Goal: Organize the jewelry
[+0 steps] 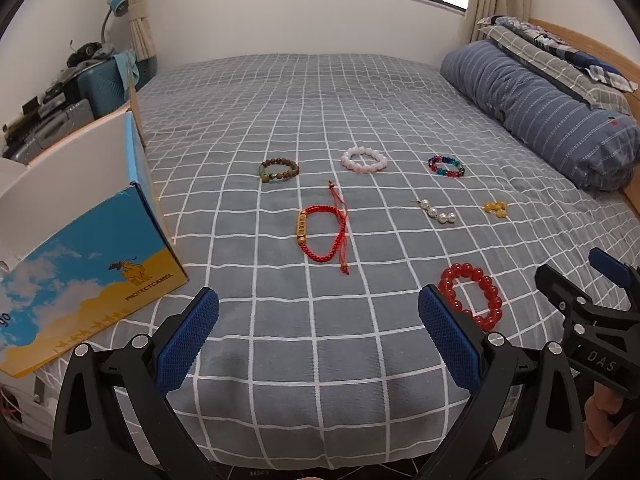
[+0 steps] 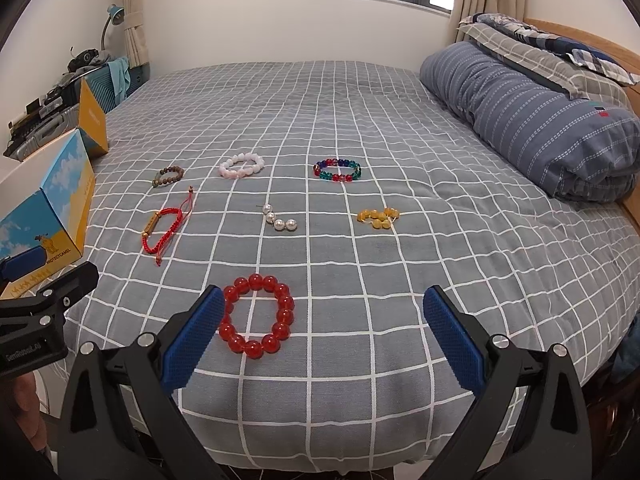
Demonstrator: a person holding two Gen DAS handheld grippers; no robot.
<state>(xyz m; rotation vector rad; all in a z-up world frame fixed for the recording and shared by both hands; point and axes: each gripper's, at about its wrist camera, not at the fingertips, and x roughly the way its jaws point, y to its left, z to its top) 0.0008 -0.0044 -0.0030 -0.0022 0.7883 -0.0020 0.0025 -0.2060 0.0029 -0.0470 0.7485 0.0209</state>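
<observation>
Jewelry: seven pieces lie untouched on the checked bedspread (image 2: 360,120); open box (image 1: 100,248) waits; both grippers (image 1: 318,340) (image 2: 324,336) gape wide, empty.

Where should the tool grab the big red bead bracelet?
Best guess: come straight down with the right tool and pinch one side of the round red glass-bead bracelet, one finger inside the ring, one outside. It lies flat on the grey checked bedsheet, so its open middle leaves room for a finger.
</observation>
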